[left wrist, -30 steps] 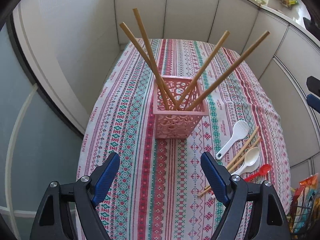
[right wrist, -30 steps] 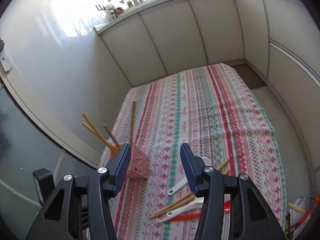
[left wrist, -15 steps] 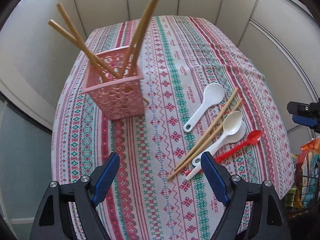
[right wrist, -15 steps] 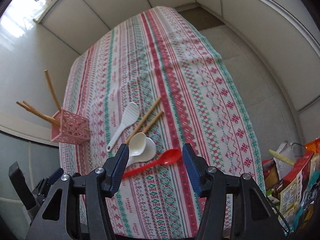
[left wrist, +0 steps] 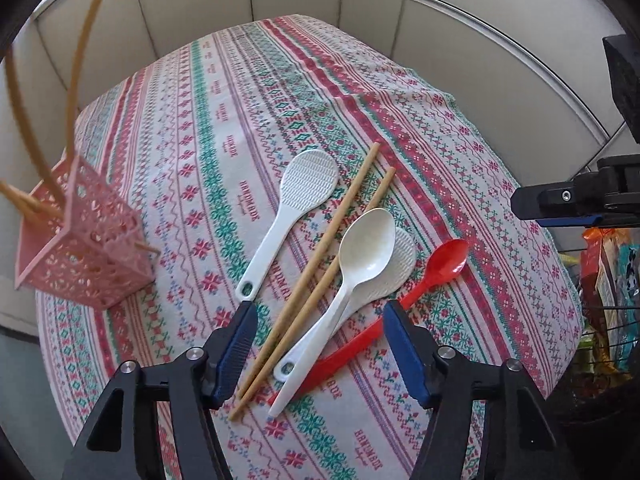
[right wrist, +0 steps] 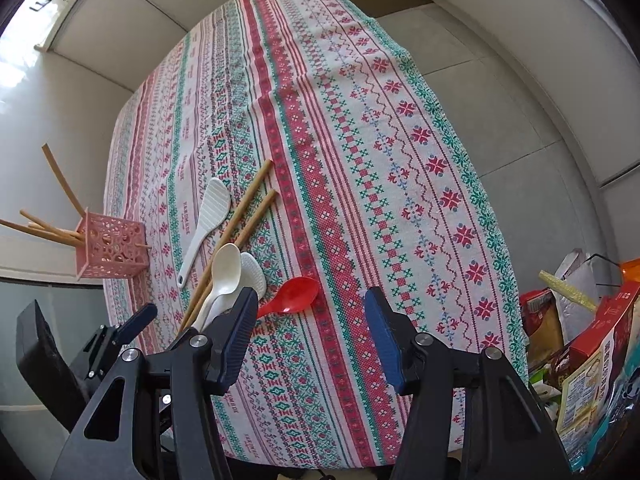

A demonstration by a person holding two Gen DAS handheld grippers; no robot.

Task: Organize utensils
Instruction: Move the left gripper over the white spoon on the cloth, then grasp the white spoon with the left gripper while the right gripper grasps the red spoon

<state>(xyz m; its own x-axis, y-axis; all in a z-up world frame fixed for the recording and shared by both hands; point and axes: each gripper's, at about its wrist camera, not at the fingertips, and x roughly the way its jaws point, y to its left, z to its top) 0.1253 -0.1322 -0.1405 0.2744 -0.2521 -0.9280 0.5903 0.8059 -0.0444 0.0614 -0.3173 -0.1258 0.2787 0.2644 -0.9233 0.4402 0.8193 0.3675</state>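
Note:
A pink lattice holder (left wrist: 80, 236) (right wrist: 110, 246) with several wooden chopsticks stands at the table's left. On the cloth lie a white rice paddle (left wrist: 292, 208) (right wrist: 208, 216), two loose chopsticks (left wrist: 320, 264) (right wrist: 240, 220), a cream spoon (left wrist: 360, 252) (right wrist: 224, 268) over a second white paddle (left wrist: 400, 260), and a red spoon (left wrist: 440, 264) (right wrist: 294, 298). My left gripper (left wrist: 318, 316) is open, hovering just above the handle ends of the chopsticks and spoons. My right gripper (right wrist: 310, 300) is open and empty, just above the red spoon's bowl.
The patterned tablecloth (left wrist: 240, 120) (right wrist: 360, 140) covers the table, with white cabinets behind. Snack boxes and bags (right wrist: 580, 340) sit in a wire basket off the table's right edge. The right gripper's body (left wrist: 576, 196) shows at the right of the left wrist view.
Both grippers have swung away from the pink holder toward the loose utensils and come down closer to them. Both stay open. Nothing on the table has moved.

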